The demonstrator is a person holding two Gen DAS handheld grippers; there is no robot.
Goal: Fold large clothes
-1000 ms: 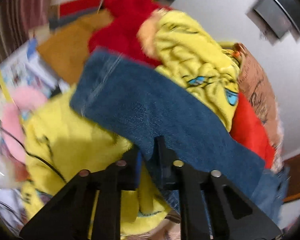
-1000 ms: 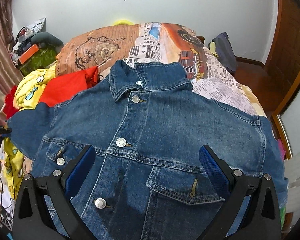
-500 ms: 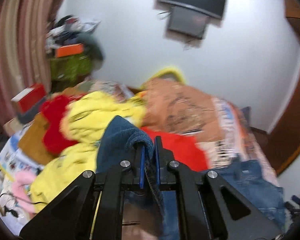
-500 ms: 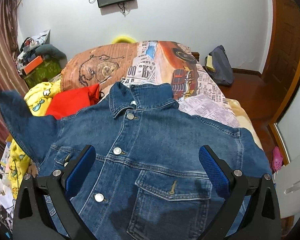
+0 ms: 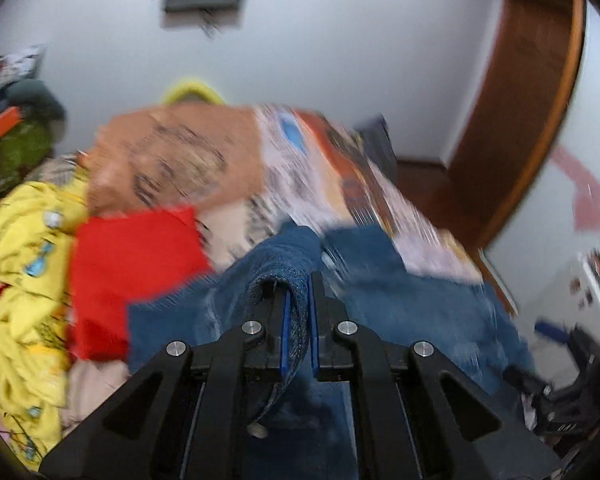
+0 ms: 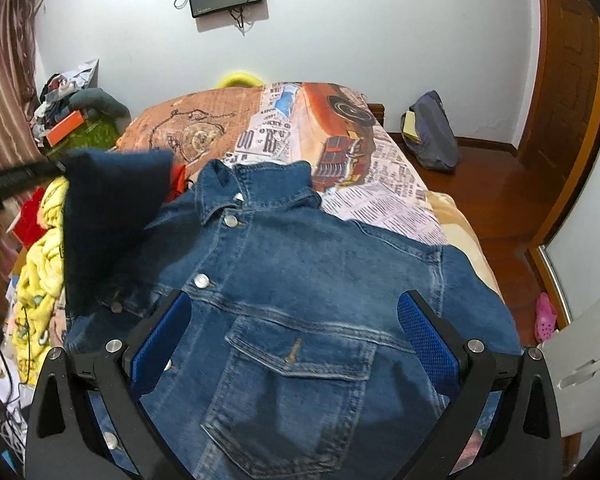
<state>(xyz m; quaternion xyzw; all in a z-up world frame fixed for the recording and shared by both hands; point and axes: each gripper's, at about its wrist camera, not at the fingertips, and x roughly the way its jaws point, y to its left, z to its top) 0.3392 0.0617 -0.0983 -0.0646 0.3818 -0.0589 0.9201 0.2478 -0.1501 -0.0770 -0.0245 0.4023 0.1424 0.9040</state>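
Over the jacket, our left gripper has swung the clamped sleeve inward; right gripper wide open, empty; sleeve fold underway.

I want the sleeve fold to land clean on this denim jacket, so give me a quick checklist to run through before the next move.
1. Left gripper shut on the sleeve: ok, denim sits pinched between the blue pads.
2. Sleeve lifted off the bed: ok, it hangs raised over the jacket's collar side.
3. Denim jacket lying flat, front up and buttoned: ok.
4. Right gripper free: ok, jaws wide open above the chest pocket, holding nothing.
5. Landing area on the jacket front: ok, nothing lies on it.
6. Sleeve free of twist: cannot tell, the left wrist view is blurred.
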